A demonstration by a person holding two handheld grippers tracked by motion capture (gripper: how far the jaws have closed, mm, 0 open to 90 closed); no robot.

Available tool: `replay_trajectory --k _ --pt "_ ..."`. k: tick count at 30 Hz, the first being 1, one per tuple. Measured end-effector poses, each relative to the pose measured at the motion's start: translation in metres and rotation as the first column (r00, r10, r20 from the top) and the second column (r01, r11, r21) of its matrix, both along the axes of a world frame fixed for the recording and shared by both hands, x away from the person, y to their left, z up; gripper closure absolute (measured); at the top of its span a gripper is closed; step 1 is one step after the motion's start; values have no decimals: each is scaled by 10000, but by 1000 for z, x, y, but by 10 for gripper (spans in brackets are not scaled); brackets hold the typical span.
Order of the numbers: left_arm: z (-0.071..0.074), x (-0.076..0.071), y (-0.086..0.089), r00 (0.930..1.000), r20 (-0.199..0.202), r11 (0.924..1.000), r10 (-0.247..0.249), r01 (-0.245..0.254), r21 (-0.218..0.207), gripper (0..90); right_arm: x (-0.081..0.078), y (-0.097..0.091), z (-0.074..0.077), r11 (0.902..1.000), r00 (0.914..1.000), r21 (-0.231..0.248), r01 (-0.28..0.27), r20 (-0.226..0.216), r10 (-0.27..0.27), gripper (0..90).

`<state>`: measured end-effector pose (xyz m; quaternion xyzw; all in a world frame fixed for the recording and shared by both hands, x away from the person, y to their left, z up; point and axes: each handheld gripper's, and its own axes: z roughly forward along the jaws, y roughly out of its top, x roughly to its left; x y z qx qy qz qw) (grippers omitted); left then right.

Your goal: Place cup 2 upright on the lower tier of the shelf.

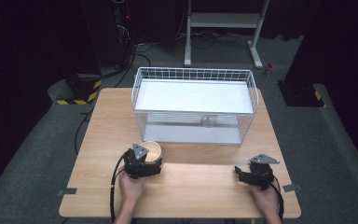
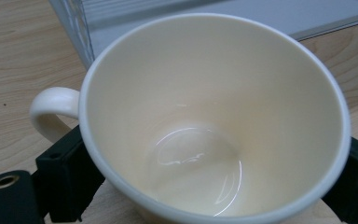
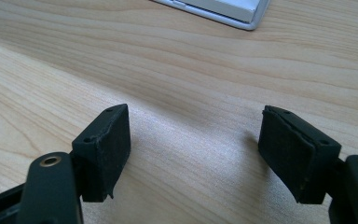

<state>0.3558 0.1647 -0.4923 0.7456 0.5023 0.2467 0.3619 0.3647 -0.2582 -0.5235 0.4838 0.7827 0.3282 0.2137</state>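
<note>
A cream ceramic cup (image 1: 151,150) with a handle stands upright on the wooden table (image 1: 205,186), just in front of the wire basket's left end. My left gripper (image 1: 148,158) holds it from the near side. In the left gripper view the empty cup (image 2: 214,116) sits between the two black pads (image 2: 65,172), which press on its walls, and its handle points left. My right gripper (image 1: 241,174) rests low over the table's front right part. Its fingers (image 3: 105,149) stand wide apart with only bare wood between them.
A white wire basket (image 1: 193,74) with a flat white shelf and a lower tray stands at the table's far middle; its base edge (image 3: 223,9) lies ahead of the right gripper. Dark floor, cables and a metal stand lie beyond the table.
</note>
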Motion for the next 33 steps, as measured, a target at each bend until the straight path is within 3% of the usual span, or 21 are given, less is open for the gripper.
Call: replay_trajectory --k 17,30,33 --pt "9 2 -12 9981 85 9981 -615 615 7 89 0 0 0 10000 10000 -11 -12 6 12 251" --pt "16 18 -26 9958 17 9958 -914 914 -43 89 0 0 0 10000 10000 -9 -9 7 9 251" --pt "18 23 -30 9953 -12 9952 -965 966 174 89 0 0 0 10000 10000 -7 -8 2 8 251"
